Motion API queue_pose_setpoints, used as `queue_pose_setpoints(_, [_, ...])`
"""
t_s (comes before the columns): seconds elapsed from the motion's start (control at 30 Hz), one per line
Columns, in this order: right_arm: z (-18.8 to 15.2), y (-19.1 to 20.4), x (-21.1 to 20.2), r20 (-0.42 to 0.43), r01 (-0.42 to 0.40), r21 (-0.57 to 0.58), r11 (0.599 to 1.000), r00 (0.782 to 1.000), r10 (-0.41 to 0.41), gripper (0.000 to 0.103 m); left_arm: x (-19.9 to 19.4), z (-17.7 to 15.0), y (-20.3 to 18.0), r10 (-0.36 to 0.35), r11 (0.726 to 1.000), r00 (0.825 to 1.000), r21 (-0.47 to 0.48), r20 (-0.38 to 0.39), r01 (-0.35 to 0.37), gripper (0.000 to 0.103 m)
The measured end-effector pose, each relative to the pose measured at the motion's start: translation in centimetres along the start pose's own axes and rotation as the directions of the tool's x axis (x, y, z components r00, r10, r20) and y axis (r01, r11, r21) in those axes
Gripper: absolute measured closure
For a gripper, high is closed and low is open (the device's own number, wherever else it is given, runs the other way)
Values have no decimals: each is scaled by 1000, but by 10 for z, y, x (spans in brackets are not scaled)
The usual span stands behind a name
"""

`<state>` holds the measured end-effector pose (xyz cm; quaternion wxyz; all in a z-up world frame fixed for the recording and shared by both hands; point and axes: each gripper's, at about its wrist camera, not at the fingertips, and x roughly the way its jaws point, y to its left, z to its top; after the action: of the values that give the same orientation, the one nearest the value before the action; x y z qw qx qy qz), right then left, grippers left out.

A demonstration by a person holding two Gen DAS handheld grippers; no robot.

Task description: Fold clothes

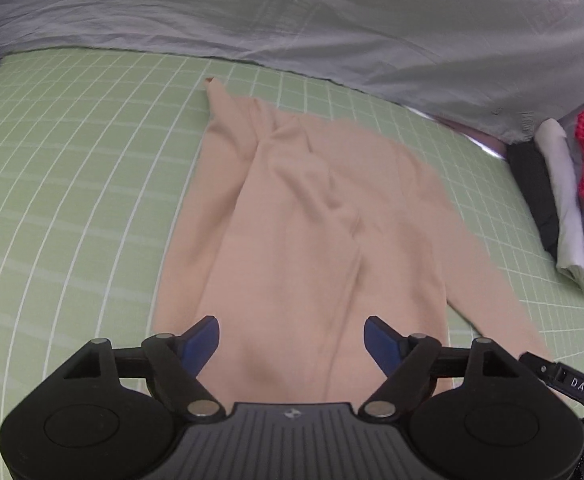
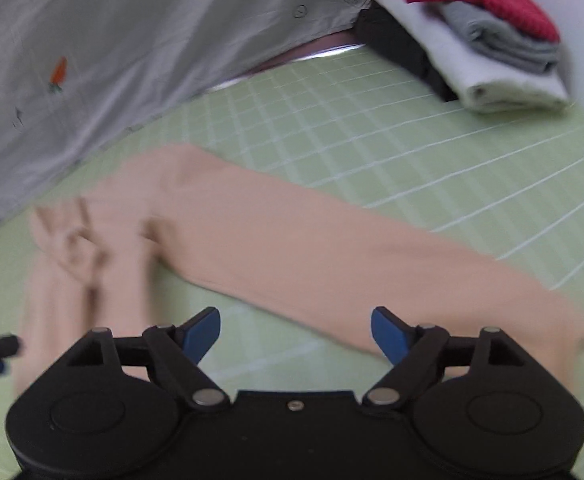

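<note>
So in the left wrist view, going left to right: the left side of the frame is all green checked sheet (image 1: 72, 184), flat and bare. In the middle lies the peach garment (image 1: 304, 232), spread on the sheet with a few soft creases running lengthwise and a narrow end pointing to the upper middle of the frame. A sleeve-like strip runs off toward the lower right. Across the top stretches a grey blanket (image 1: 292, 28) with little carrot prints. At the right edge sits a stack of folded clothes (image 1: 568, 200): black, white, grey, with a red one on top. The left gripper (image 1: 292, 344) fills the bottom of the frame, jaws spread wide with nothing between them, just hanging over the near end of the garment. At the lower right edge a bit of the right gripper (image 1: 572, 384) pokes in.

Right wrist view is blurrier. Left edge has a sliver of the other gripper. The blanket (image 2: 112, 52) covers the upper left. The garment (image 2: 292, 240) runs from a bunched part at centre left diagonally down to the lower right over the sheet (image 2: 432, 152). The stack (image 2: 484, 40) is in the upper right corner. The right gripper (image 2: 295, 334) is released too, jaws wide apart and empty, above a gap of sheet next to the peach strip.
</note>
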<state>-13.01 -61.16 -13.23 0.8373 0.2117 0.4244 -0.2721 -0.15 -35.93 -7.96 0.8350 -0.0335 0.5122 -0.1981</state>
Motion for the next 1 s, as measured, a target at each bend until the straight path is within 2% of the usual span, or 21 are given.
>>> queue_pose_setpoints(0.23, [-8, -75, 2, 17, 128, -135, 983, 992, -127, 15, -19, -50, -43, 97, 994, 995, -52, 14, -96, 22])
queue_pose_setpoints(0.43, [-13, -109, 10, -25, 78, -167, 983, 996, -83, 8, -20, -85, -67, 157, 983, 987, -90, -17, -158, 21])
queue_pose_setpoints(0.53, [-15, -119, 14, -48, 39, -167, 985, 998, -48, 7, -23, -93, -78, 188, 978, 982, -92, -6, -187, 20])
queue_pose_setpoints(0.73, [-18, -119, 13, -42, -6, -208, 978, 999, -2, 4, -25, -99, -87, 222, 970, 975, -102, 3, -220, 17])
queue_pose_setpoints(0.83, [-20, -121, 9, -17, -23, -226, 974, 1000, 19, 15, -26, -99, -88, 234, 968, 972, -97, 5, -233, 17])
queue_pose_setpoints(0.9, [-21, -122, 5, 7, -27, -225, 974, 1000, 30, 35, -27, -99, -87, 240, 966, 971, -97, 7, -238, 17])
queue_pose_setpoints(0.93, [-21, -123, 4, 14, -30, -223, 974, 999, 34, 41, -28, -99, -85, 242, 966, 970, -98, 8, -240, 17])
queue_pose_setpoints(1.0, [-21, -125, 1, 29, -35, -219, 975, 999, 42, 67, -29, -99, -80, 243, 965, 970, -103, 9, -241, 17])
